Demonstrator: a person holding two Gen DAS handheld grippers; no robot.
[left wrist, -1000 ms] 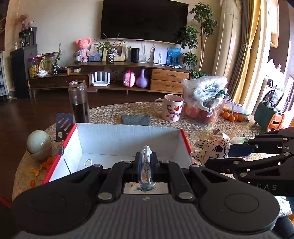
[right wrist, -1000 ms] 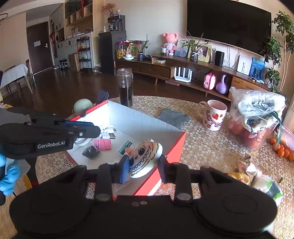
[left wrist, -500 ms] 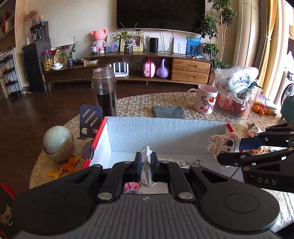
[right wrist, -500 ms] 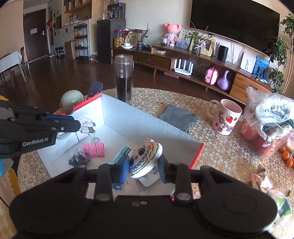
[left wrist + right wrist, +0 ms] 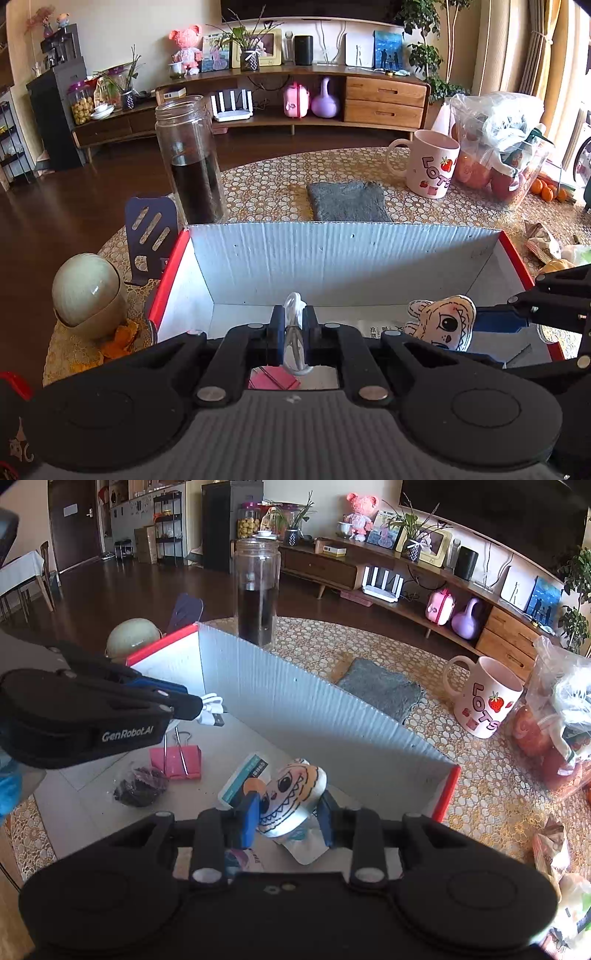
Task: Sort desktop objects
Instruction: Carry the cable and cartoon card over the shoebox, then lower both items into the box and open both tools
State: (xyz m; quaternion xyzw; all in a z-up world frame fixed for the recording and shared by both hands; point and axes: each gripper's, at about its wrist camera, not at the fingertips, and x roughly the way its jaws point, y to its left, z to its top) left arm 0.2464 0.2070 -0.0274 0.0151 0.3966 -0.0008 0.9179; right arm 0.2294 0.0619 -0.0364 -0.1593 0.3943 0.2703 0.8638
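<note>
The box [image 5: 325,716] — red-edged, white corrugated walls — sits on the patterned table [image 5: 280,181] and now fills both views; a second ago its near rim lay ahead of the two grippers, so both loads have been carried in over its floor and release looks close. Going left to right in the right wrist view: the left gripper [image 5: 199,707] is clamped on a coiled white cable [image 5: 212,714], held above the box's left end; under it lie a pink binder clip [image 5: 177,762] and a small dark bag [image 5: 140,788]; next a teal-and-white packet [image 5: 245,775] on the floor; then the right gripper [image 5: 288,808], pinching a small plush face [image 5: 291,790] with a toothy grin, low over the box's near middle and lower than before. A white pouch [image 5: 303,849] lies beneath it. Outside the box stand a glass jar [image 5: 194,162] of dark liquid behind the left corner, a grey cloth [image 5: 347,201] and a strawberry mug [image 5: 430,166].
</note>
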